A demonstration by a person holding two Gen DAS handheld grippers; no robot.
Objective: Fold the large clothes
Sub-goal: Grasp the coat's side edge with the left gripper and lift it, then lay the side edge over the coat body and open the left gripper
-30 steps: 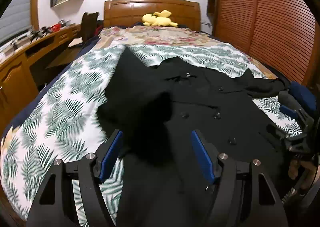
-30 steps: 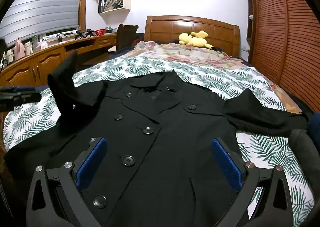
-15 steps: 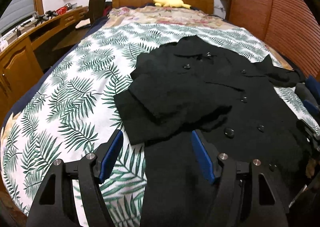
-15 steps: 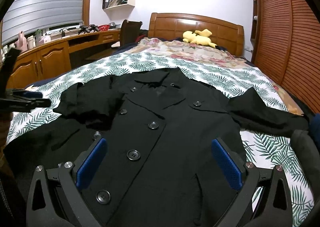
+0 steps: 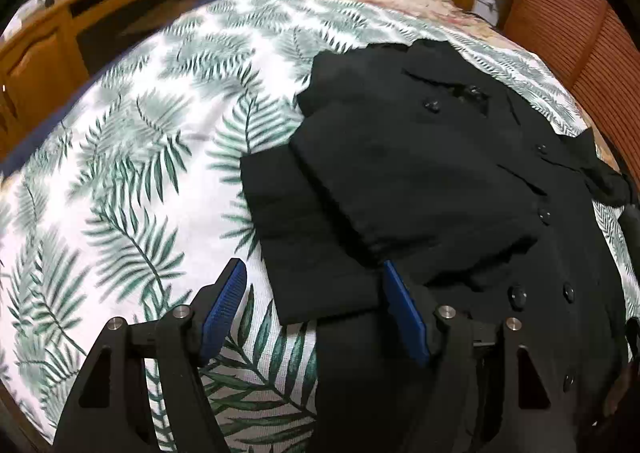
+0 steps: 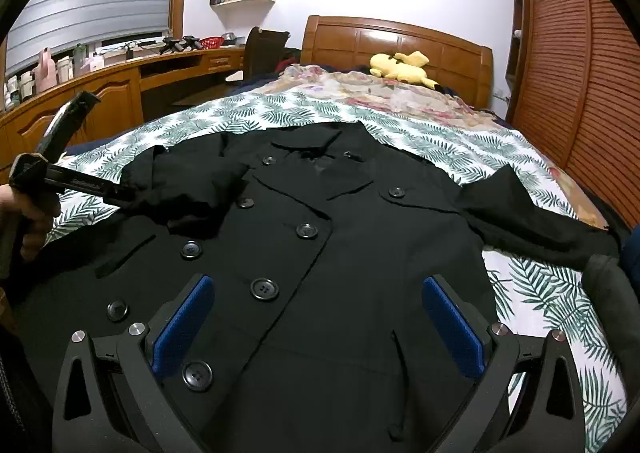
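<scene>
A black buttoned coat point(image 6: 340, 253) lies face up on the leaf-print bed sheet point(image 5: 140, 173). Its left sleeve point(image 5: 400, 189) is folded across the chest; in the right wrist view this sleeve point(image 6: 192, 189) lies crumpled by the collar. The right sleeve point(image 6: 532, 221) stretches out sideways over the sheet. My left gripper point(image 5: 314, 293) is open, pointing down over the coat's left side edge, pads clear of the cloth. A hand point(image 6: 28, 213) holds it, with the left gripper point(image 6: 118, 193) tip next to the folded sleeve. My right gripper point(image 6: 316, 313) hovers open above the coat's lower front.
A yellow plush toy point(image 6: 400, 67) and a floral quilt point(image 6: 380, 93) lie by the wooden headboard point(image 6: 400, 37). A desk point(image 6: 100, 89) and a chair point(image 6: 264, 49) run along the left of the bed. Slatted wardrobe doors point(image 6: 580, 53) stand on the right.
The left sleeve, standing up in the air a second ago, now lies flat across the coat. My left gripper has sunk and moved left toward the coat's side edge. The right gripper has stayed put.
</scene>
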